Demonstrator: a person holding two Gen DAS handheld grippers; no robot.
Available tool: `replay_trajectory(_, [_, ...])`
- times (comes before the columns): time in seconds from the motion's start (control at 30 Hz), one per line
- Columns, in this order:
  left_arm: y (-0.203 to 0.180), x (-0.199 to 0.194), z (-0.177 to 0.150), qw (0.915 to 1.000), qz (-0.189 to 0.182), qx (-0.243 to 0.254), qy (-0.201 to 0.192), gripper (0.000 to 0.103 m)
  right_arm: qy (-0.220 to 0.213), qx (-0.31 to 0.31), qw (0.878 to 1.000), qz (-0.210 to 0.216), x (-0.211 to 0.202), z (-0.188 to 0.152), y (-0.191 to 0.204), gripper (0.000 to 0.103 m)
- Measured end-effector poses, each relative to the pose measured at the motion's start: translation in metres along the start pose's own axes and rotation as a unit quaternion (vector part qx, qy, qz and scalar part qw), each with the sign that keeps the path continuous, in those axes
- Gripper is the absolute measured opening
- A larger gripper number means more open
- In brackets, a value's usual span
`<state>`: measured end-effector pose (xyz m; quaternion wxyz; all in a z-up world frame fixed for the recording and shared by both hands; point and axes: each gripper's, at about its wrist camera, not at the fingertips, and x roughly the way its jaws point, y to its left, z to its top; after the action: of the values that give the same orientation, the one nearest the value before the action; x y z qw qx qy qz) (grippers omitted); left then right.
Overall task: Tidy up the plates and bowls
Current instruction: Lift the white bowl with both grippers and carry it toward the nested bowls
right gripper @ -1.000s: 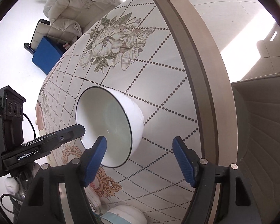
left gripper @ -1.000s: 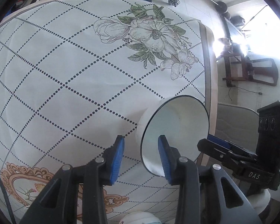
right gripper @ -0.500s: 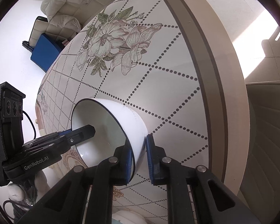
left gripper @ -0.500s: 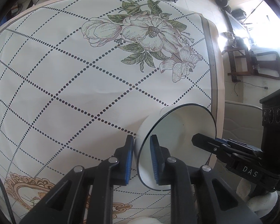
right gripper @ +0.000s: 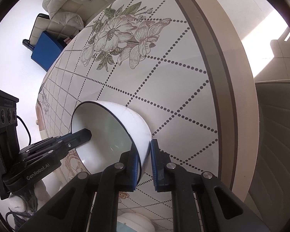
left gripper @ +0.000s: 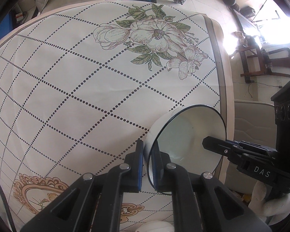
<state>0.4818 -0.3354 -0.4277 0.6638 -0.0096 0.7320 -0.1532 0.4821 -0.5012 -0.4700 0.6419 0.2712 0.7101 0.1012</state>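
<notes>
Both tools are clamped on one white bowl (left gripper: 185, 133) with a thin dark rim, each gripping the wall from an opposite side; the left tool (left gripper: 147, 166) has one blue pad inside the rim and the other against the outer wall, and the right tool (right gripper: 145, 162) pinches the far side of the same rim in the same manner, one pad inside and one outside; the bowl sits near the edge of the counter (left gripper: 67, 89), on the dotted lattice of the floral cloth, beside the brown border band; whether its base rests on the cloth or is already raised a little cannot be told from these views; as to progress, the task looks to be in an early or middle stage, for the grasp on this bowl is secured but the bowl has not been carried to any stack or rack that shows here; no plates are visible, and no sorted pile either; at the bottom edge of both views some white rounded crockery (right gripper: 134, 223) peeps out, too cropped to name, which may be further pieces waiting or the place to set this one; what seems left is to lift, carry and set down this bowl, then deal with whatever other dishes lie out of sight.
</notes>
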Motion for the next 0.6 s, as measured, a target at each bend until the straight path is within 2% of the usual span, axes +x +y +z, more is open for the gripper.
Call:
replay_trajectory(0.37, [0.007,-0.025,-0.025,0.9998,-0.003,-0.004,-0.018,0.006,0.002,-0.024,1.000,0.000,-0.022,-0.022,0.016,0.013])
replay_trajectory(0.6, [0.010,-0.047,-0.047,0.9993,-0.008,-0.008,-0.035,0.006,-0.001,-0.033,0.999,0.004,-0.040,-0.048,0.024,0.013])
